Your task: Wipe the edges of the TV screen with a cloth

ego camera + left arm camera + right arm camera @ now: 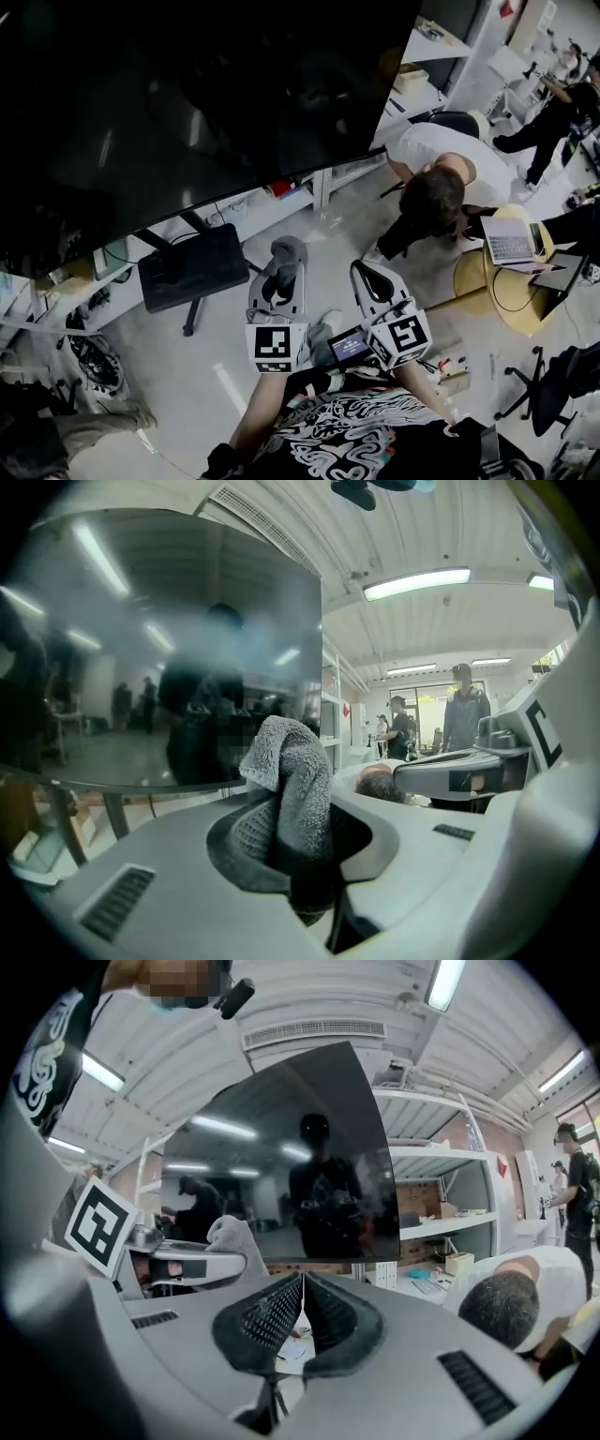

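TV screen (187,103): 1 | cloth (292,761): 1, grey, pinched in left claw (302,825) | right claw (302,1283): clenched, jaws together on nothing | claws: 2

No word, number or brand can be read in any view. The left marker cube (272,345) and the right marker cube (405,336) bear only black-and-white square patterns, not letters. The white swirling print on the person's black shirt (366,436) forms no legible word, and the small lit screen (349,348) between the cubes is too small to read.
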{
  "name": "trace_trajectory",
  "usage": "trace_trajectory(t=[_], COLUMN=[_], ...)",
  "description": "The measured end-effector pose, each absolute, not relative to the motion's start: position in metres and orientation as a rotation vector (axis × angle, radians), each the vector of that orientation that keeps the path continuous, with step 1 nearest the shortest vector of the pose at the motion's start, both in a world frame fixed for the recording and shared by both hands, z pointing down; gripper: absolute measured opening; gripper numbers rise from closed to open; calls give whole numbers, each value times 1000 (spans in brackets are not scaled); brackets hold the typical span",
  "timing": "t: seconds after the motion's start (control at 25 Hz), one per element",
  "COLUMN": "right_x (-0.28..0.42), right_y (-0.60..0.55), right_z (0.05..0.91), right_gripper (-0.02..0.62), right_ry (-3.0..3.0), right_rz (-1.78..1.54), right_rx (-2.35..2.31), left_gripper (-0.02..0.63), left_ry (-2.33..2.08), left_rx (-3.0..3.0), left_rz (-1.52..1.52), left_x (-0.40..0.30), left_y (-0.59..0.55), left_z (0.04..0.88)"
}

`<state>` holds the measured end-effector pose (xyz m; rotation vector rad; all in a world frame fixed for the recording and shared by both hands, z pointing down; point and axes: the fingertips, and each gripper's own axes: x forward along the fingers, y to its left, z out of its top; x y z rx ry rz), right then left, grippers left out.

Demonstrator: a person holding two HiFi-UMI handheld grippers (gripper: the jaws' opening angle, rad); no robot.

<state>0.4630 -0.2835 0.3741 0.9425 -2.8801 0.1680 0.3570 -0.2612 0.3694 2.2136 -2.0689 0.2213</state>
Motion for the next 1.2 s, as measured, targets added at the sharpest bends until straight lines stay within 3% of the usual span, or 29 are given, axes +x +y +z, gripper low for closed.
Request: trace_trajectory(t=[0.48,1.2], right_x=[530,598], right_y=[-197,-171], right_z=[373,351], right_gripper=[29,29], right_ry=[-2847,-2925], right_rz=[170,144], right_rx=[980,784], left_gripper=[72,73], left_ry=[-2194,-2268], left_rx=[2128,2064], left_rz=[232,252], left_x=[383,473], left_y=[-154,-117], left_z=[360,336])
